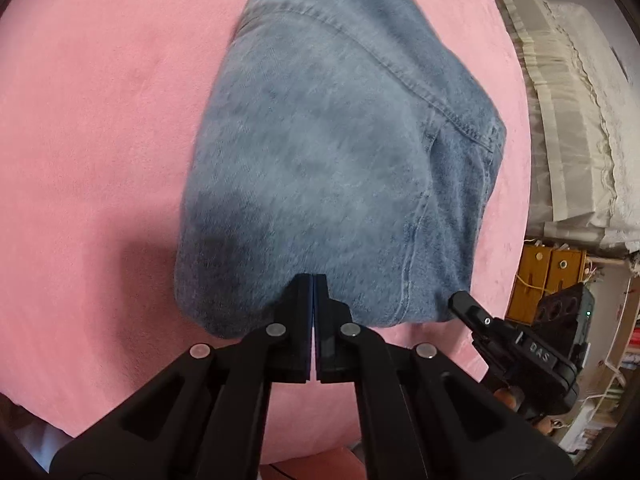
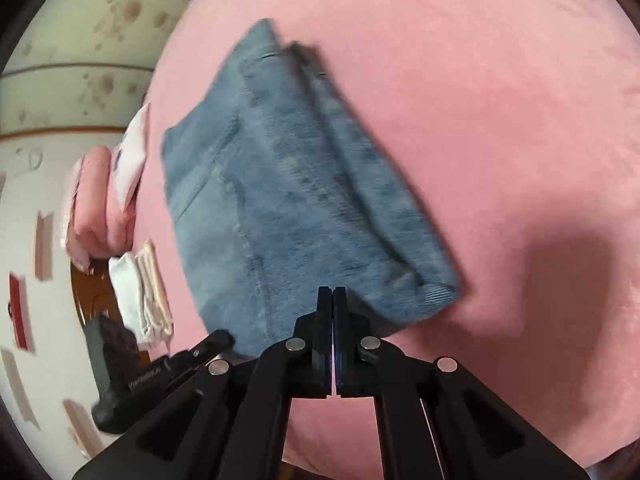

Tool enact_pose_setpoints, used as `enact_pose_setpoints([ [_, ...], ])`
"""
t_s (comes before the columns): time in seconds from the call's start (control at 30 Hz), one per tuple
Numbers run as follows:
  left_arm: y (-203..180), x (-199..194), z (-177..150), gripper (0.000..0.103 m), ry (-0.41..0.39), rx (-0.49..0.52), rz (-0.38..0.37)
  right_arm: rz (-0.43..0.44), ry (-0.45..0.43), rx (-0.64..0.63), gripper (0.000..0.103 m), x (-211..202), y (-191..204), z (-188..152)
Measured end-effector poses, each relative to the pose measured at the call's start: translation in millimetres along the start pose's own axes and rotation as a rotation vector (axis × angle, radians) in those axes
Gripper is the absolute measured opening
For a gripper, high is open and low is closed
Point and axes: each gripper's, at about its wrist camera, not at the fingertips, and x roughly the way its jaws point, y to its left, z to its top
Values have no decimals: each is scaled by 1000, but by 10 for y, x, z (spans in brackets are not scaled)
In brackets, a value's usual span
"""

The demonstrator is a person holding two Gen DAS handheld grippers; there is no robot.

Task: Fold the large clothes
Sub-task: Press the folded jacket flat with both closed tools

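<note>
Here the folded blue jeans (image 1: 320,160) lie on the pink bed cover (image 1: 100,140). The left gripper (image 1: 313,280) and the right gripper (image 2: 332,290) both have their jaws pressed together at the denim's near edge (whether cloth is pinched, I cannot tell). Beside the bed sit folded white cloths (image 2: 140,296) and a pink bundle (image 2: 100,204).

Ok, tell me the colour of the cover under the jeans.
Pink; the cover shows best in the left wrist view.
</note>
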Motion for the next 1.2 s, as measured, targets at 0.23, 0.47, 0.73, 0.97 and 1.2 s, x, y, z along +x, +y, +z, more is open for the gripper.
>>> enact_pose_setpoints([
  [0.23, -317, 73, 244, 0, -18, 115, 3, 44, 68, -132, 0, 604, 549, 53],
  [0.47, -554, 188, 705, 0, -113, 219, 56, 13, -12, -244, 0, 1188, 1098, 454],
  [0.73, -495, -6, 1336, 0, -265, 183, 34, 17, -164, -294, 0, 1430, 1464, 1041],
  [0.97, -359, -2, 1669, 0, -282, 167, 4, 66, -140, -250, 0, 1519, 1463, 1260],
  [1.2, -407, 0, 1728, 0, -307, 196, 38, 143, -193, -252, 0, 1534, 1701, 1567],
])
